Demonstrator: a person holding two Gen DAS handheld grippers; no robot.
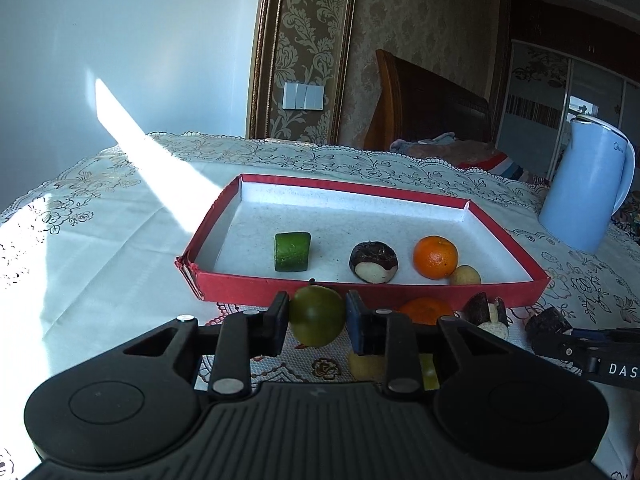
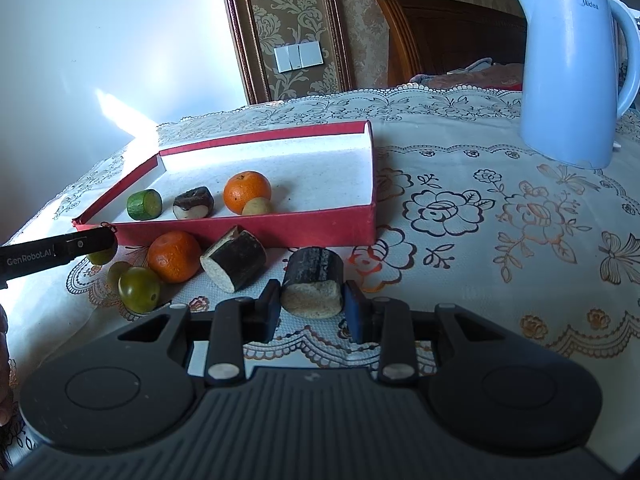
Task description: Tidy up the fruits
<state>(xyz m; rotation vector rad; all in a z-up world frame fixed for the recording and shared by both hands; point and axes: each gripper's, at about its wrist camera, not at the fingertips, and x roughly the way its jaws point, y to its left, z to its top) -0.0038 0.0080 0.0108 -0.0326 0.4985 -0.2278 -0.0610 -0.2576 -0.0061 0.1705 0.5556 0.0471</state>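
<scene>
My left gripper (image 1: 318, 320) is shut on a round green fruit (image 1: 317, 316), just in front of the red tray's (image 1: 360, 292) near wall. My right gripper (image 2: 312, 308) is shut on a dark-skinned cut piece with a pale face (image 2: 313, 282), low over the cloth. In the tray lie a green cut piece (image 1: 292, 252), a dark piece (image 1: 374, 262), an orange (image 1: 435, 257) and a small tan fruit (image 1: 466, 276). On the cloth before the tray lie another orange (image 2: 174, 256), a dark cut piece (image 2: 234, 258) and two green fruits (image 2: 139, 284).
A light blue kettle (image 2: 572, 68) stands at the back right of the lace-covered table (image 2: 480, 240). The tray's (image 2: 280, 228) front wall stands between both grippers and its floor. A wooden headboard and patterned wall lie behind the table.
</scene>
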